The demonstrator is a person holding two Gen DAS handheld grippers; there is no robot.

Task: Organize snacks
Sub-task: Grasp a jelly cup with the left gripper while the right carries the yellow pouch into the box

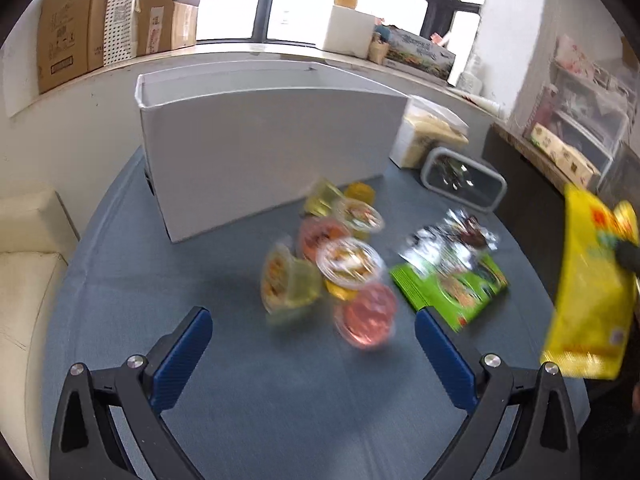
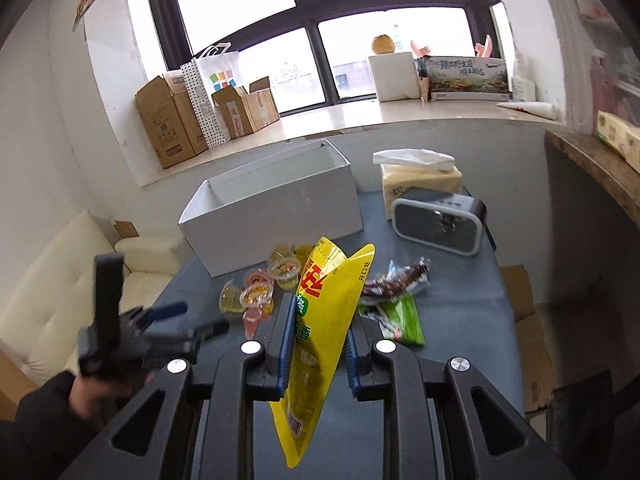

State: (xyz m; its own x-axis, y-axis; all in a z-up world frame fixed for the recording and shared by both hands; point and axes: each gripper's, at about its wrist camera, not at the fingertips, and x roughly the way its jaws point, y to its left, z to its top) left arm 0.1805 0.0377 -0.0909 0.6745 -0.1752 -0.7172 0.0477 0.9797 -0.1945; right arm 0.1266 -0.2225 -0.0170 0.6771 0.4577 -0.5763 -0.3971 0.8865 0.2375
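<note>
Left gripper [image 1: 314, 322], jaws apart and empty, hovers over the blue bench [image 1: 240, 380] before the jelly cups [image 1: 332, 260]; white box [image 1: 272, 148] behind them; green packet [image 1: 452, 284] beside them. Right gripper [image 2: 316, 344] clamps the yellow snack bag [image 2: 324, 320], clear of the bench.

Yellow snack bag [image 2: 320, 320], white box [image 2: 276, 208], blue-grey tablecloth [image 1: 240, 380], green packet [image 1: 452, 292].

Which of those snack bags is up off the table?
The yellow bag, pinched in the right gripper. The green bag and the silver-and-brown bag both lie flat on the blue table.
</note>
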